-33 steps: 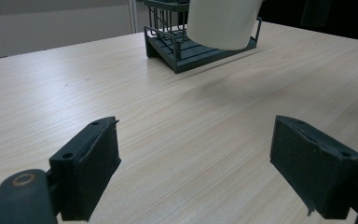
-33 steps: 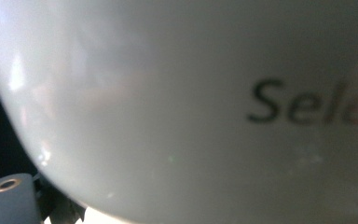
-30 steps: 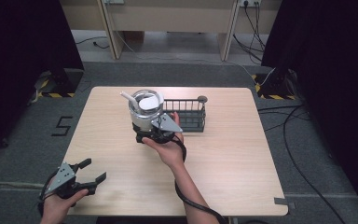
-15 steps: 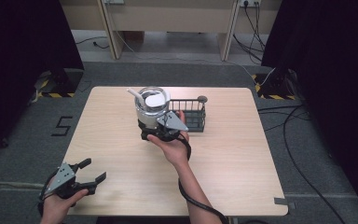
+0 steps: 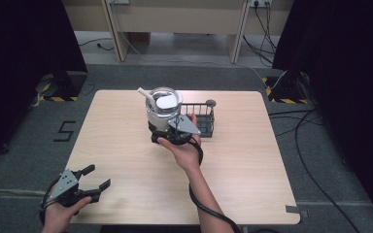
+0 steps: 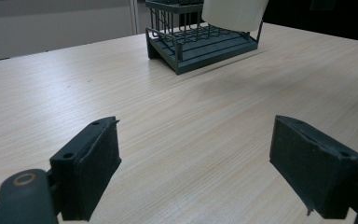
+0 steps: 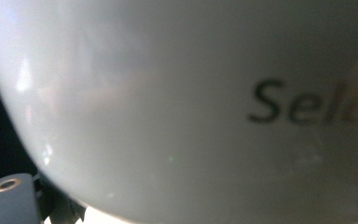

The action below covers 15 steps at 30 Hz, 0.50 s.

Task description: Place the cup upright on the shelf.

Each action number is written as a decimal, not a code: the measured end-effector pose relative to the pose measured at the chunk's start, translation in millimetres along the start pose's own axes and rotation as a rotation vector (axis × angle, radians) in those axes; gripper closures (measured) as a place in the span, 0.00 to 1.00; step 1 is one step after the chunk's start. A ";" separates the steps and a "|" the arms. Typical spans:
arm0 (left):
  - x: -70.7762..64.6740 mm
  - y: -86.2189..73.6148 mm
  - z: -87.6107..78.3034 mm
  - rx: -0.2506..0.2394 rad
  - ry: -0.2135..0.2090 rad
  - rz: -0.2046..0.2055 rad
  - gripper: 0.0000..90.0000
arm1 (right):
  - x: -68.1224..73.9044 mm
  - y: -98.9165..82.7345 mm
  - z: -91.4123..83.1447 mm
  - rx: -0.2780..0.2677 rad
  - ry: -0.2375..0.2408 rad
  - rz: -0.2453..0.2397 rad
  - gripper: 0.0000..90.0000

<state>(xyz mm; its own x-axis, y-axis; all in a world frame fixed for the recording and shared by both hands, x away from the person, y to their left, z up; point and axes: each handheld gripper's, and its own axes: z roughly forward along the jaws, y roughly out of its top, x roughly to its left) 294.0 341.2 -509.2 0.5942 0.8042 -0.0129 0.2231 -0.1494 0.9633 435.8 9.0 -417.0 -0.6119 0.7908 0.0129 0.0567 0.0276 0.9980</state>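
High view: one white cup (image 5: pixel 163 109) w/ one spoon (image 5: pixel 147 97) in it, centre frame, held up by right gripper (image 5: pixel 167 133), jaws pinching the cup's base; one wire rack (image 5: pixel 200 117) just right of it. Left gripper (image 5: pixel 90 180) lower left, jaws spread, empty.

Left gripper view: 2 jaws wide apart over table (image 6: pixel 177 121); rack (image 6: pixel 200 39) + cup (image 6: pixel 233 13) at top.

Right gripper view: cup wall (image 7: pixel 168 102) up close, lettering at right.

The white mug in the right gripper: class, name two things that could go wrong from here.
1. The white mug hangs above the table in the right gripper, right beside the wire rack; it could knock the rack.
2. A spoon leans out over the rim; tipping the mug could drop it.
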 end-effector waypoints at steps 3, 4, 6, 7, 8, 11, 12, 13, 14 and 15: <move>0.1 0.0 0.0 0.000 0.001 -0.001 0.17 | -3.7 1.7 -0.9 -0.002 -0.011 0.000 0.12; 0.1 0.0 0.0 0.000 0.001 -0.001 0.17 | -3.7 1.7 -0.9 -0.002 -0.011 0.000 0.12; 0.0 0.0 0.0 0.000 0.000 0.000 0.17 | -6.6 3.2 -1.9 -0.006 -0.018 0.003 0.12; 0.0 0.0 0.0 0.001 0.001 0.000 0.17 | -7.5 3.7 -2.3 -0.007 -0.021 0.006 0.12; 0.0 0.0 0.0 0.000 0.001 0.000 0.17 | -8.2 4.1 -2.9 -0.005 -0.025 0.012 0.12; 0.0 0.0 -0.1 0.000 0.001 0.000 0.17 | -11.5 5.7 -3.7 -0.008 -0.034 0.007 0.12; 0.0 0.0 -0.1 0.000 0.001 0.000 0.17 | -11.5 5.7 -3.7 -0.008 -0.034 0.007 0.12; 0.0 0.1 -0.1 0.000 0.001 0.000 0.17 | -13.7 7.3 -4.1 -0.007 -0.040 0.007 0.12; 0.0 0.1 -0.2 0.000 0.001 0.000 0.17 | -14.8 8.1 -4.3 -0.009 -0.045 0.007 0.12; 0.0 0.1 -0.2 0.000 0.001 0.000 0.17 | -16.2 9.1 -4.5 -0.010 -0.047 0.003 0.12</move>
<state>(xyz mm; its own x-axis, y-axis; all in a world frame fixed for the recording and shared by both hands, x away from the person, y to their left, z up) 293.8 341.3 -509.0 0.5933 0.8049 -0.0124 0.2228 -0.1495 0.9633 442.7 -6.3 -407.9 -0.5742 0.8186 0.0130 0.0505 0.0196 0.9985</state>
